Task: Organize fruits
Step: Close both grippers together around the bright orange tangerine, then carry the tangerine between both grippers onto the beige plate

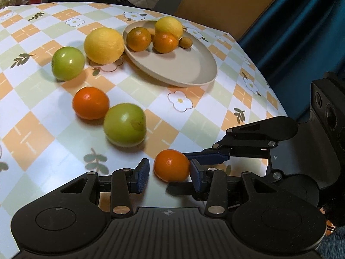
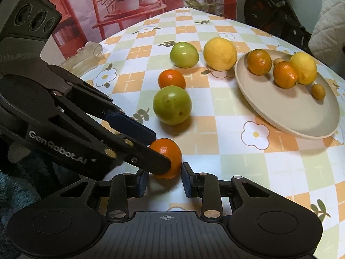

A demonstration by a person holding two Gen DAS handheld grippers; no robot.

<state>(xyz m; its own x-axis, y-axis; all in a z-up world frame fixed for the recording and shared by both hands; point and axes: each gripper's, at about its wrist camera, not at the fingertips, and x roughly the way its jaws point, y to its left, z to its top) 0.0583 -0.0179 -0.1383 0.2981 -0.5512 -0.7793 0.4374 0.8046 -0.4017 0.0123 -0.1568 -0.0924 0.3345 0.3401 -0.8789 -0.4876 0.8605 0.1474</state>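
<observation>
Both tools gape around one round, glossy orange [image 1: 171, 165]: left tool [image 1: 170, 176], right tool [image 2: 164, 180], on the checked tabletop [image 1: 32, 112].

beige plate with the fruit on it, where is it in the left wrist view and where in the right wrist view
Left wrist view: the beige plate sits upper centre, just right of the big lemon.
Right wrist view: the beige plate is at the right, again just right of the big lemon.
Shared landmark: the green apple left of that lemon in both views.
</observation>
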